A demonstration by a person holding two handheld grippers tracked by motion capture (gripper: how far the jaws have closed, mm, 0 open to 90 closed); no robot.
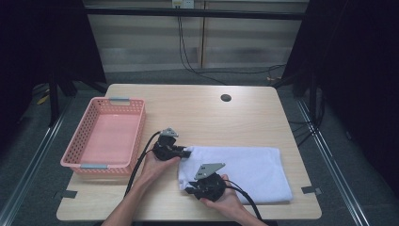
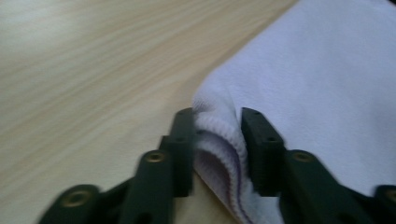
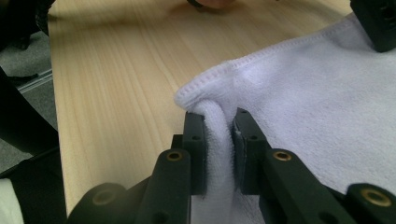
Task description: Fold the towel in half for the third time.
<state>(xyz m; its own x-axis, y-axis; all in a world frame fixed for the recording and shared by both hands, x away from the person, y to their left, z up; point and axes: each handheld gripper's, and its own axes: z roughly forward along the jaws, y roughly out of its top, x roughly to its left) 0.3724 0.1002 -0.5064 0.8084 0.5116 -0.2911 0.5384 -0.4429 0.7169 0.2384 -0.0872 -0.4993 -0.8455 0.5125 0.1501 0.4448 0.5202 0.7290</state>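
Nearest the lens, the right gripper [image 3: 218,126] has its black jaws pinched tight on a fold of the white towel [image 3: 327,102], the hemmed corner bunching up between the pads, so that corner is firmly caught. Over on the other side, the left gripper [image 2: 217,135] has the far left corner's stitched edge sitting between its jaws; the cloth fills the gap and the jaws press into it, so I'd call that a grip too, a slightly looser one. From the high view, the towel [image 1: 249,172] lies folded on the near right part of the wooden table [image 1: 197,113], with the left gripper [image 1: 188,151] at its upper left corner and the right gripper [image 1: 190,188] at its lower left corner, both hands coming in from the bottom. A pink basket [image 1: 84,132] sits apart on the left, nothing showing inside it. Handling-wise, this thing looks light, soft and floppy terry: it will sag and drape the moment it lifts, nothing fragile, not slippery. Corners and the thick hem are the sensible places to hold, exactly where the jaws are, since the stitched edge gives the pads something to bite. No brand, label or readable writing on the towel, basket or table.
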